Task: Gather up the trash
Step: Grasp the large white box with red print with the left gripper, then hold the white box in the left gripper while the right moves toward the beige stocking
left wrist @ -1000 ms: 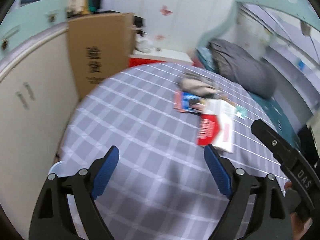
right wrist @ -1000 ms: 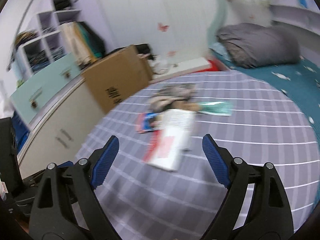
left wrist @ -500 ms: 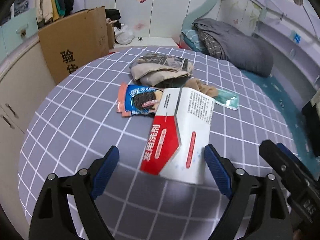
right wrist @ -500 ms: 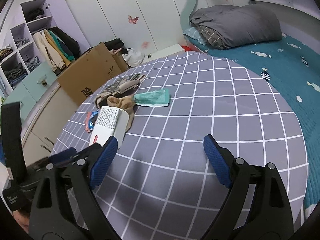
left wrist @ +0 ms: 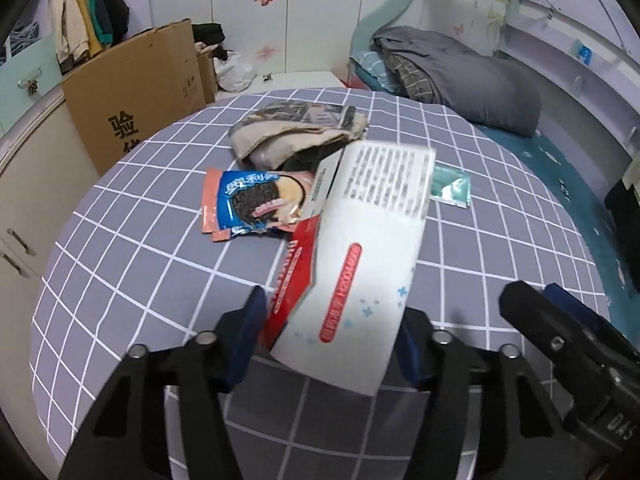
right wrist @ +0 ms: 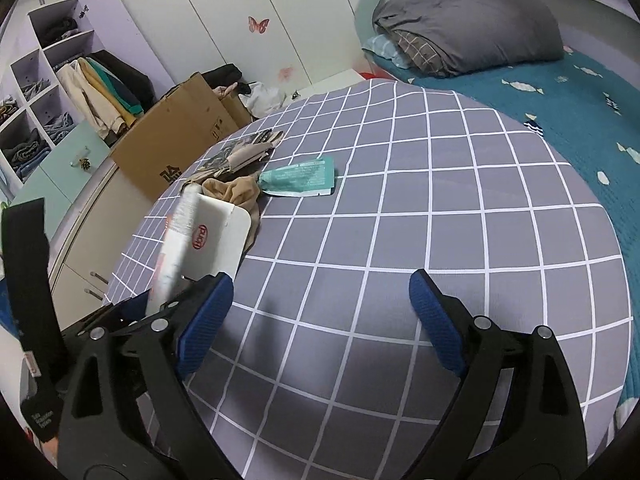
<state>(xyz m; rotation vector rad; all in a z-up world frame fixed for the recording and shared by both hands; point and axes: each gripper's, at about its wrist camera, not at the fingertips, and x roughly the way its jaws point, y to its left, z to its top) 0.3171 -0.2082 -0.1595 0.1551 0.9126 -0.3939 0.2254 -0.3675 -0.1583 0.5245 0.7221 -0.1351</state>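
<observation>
The bench cloth [left wrist: 132,280] is grey-purple with a white grid. The box [left wrist: 360,264] is white and red with small blue crosses, the snack wrapper [left wrist: 256,204] blue and salmon pink with a dark biscuit printed on it, the sachet [right wrist: 300,178] teal. Both the left hand-held gripper [left wrist: 332,328] and the right hand-held gripper [right wrist: 320,316] are black with blue pads, and the carton [left wrist: 132,96] is plain brown.

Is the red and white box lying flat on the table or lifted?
Lifted. The box sits tilted between the left gripper fingers, its near end raised off the checked table.
</observation>
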